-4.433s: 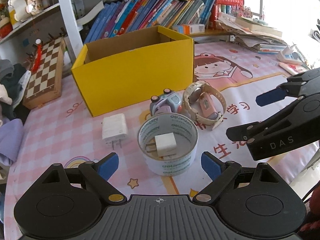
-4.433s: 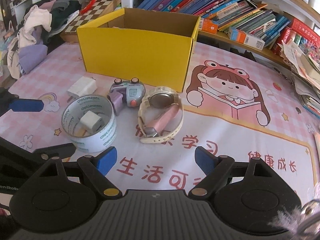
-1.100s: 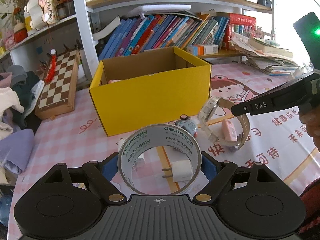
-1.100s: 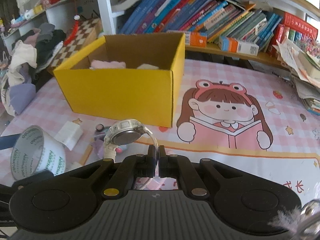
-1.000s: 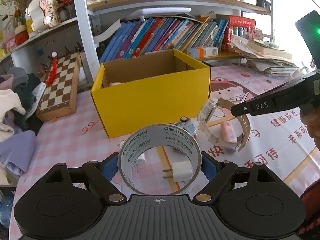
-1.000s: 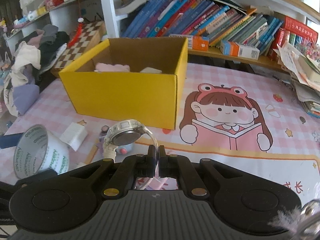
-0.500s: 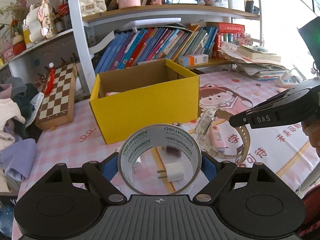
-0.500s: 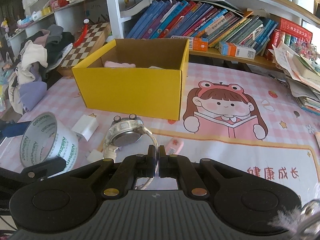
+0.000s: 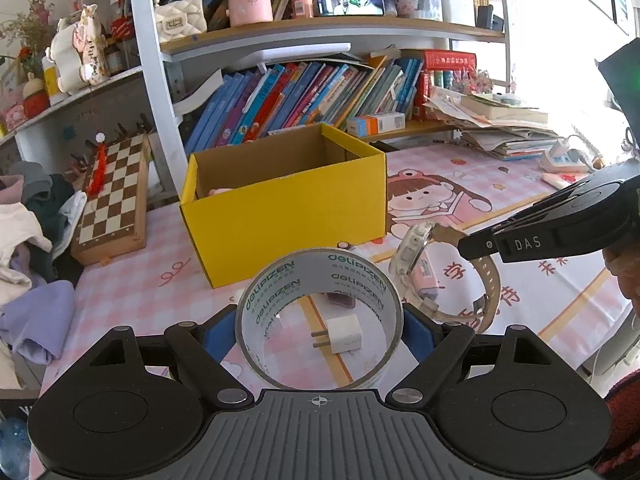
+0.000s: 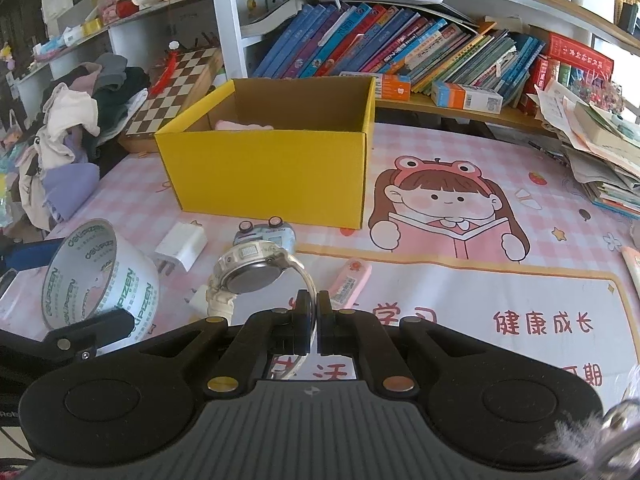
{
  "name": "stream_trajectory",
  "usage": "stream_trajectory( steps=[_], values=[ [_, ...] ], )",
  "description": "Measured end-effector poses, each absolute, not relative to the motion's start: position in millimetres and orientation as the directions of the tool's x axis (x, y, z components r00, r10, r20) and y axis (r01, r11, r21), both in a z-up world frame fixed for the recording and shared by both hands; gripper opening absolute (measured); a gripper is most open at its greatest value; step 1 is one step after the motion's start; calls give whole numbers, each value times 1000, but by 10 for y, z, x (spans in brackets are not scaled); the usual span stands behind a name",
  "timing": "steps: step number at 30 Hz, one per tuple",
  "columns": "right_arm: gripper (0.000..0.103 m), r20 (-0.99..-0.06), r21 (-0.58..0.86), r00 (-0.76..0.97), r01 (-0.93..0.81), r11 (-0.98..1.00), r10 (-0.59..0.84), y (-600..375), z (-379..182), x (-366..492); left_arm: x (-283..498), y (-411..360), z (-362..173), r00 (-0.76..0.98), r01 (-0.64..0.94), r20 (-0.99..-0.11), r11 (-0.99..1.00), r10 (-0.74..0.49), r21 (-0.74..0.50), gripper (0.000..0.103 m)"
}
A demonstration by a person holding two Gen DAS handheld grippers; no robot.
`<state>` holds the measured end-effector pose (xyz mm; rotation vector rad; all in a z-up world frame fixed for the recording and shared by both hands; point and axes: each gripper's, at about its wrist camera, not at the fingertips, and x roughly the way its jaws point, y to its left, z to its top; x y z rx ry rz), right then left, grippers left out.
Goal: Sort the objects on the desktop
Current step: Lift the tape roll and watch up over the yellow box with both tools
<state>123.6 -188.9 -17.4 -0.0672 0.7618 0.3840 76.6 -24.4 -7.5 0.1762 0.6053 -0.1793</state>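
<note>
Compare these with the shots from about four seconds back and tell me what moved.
The left gripper closed on the tape roll and lifted it off the white charger. The right gripper pinched the watch by its strap and raised it. The yellow box, pink case and toy camera stayed put.

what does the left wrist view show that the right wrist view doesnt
Only the left wrist view shows the phone lit on the top shelf and the right gripper's black outside.

Only the right wrist view shows the dark face of the white wristwatch, the strap pinched in the right gripper, and the blue toy camera.

Both show the yellow cardboard box, the silver tape roll clamped in the left gripper, and the wooden chessboard.
</note>
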Motion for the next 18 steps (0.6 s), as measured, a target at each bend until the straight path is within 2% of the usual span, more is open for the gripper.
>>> stream_trajectory(
  steps=[18],
  values=[
    [3, -661, 89, 658, -408, 908, 361, -1804, 38, 1507, 987, -130, 106, 834, 185, -543, 977, -100, 104, 85]
  ],
)
